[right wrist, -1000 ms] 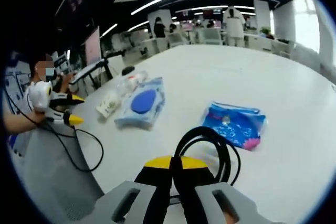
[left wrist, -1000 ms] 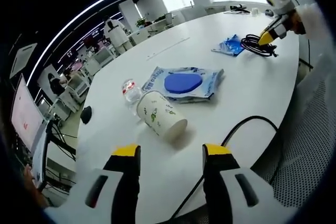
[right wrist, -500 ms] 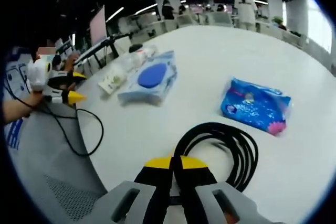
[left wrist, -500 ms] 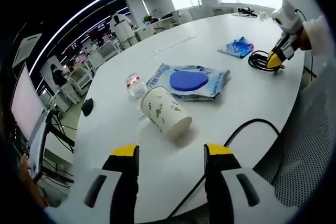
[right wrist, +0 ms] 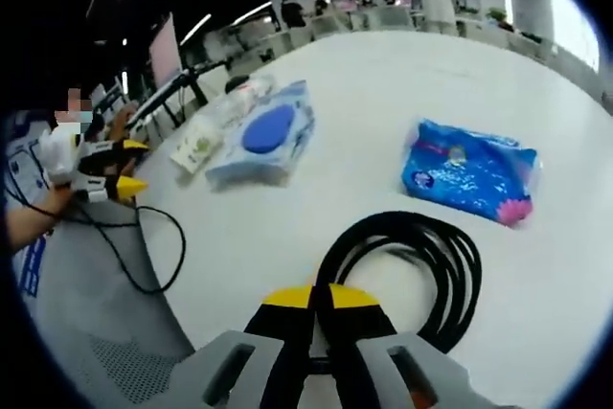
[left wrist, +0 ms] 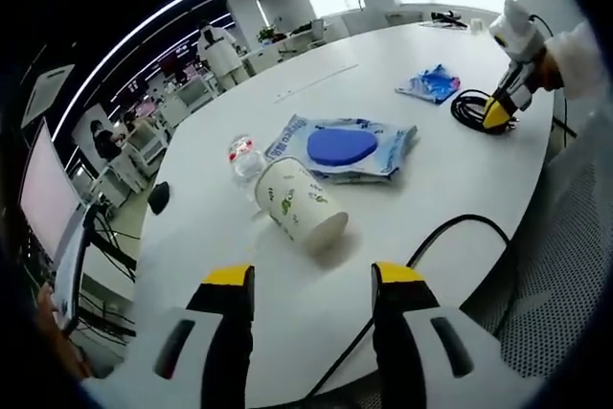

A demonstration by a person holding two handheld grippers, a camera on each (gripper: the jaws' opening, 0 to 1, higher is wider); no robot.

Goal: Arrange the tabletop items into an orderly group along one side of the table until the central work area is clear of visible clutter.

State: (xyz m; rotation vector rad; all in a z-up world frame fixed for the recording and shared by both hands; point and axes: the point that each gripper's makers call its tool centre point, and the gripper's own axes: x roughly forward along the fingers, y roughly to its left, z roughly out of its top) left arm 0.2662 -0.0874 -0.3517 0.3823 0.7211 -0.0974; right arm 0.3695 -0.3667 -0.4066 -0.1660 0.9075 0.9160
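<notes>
Now the right gripper (right wrist: pixel 320 296) is clenched on the coiled black cable (right wrist: pixel 414 270) at the white round table's (right wrist: pixel 383 112) near edge, beside a small blue plastic packet (right wrist: pixel 471 179). Well apart, the left gripper (left wrist: pixel 308 280) hangs released before a tipped white paper cup (left wrist: pixel 299 206), a clear plastic bottle (left wrist: pixel 241 158) and a blue-lidded wet-wipes pack (left wrist: pixel 341 148).

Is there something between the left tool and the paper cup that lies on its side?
Nothing visible. Bare white table lies between the open left tool and the paper cup. The water bottle and wipes pack lie beyond the cup.
</notes>
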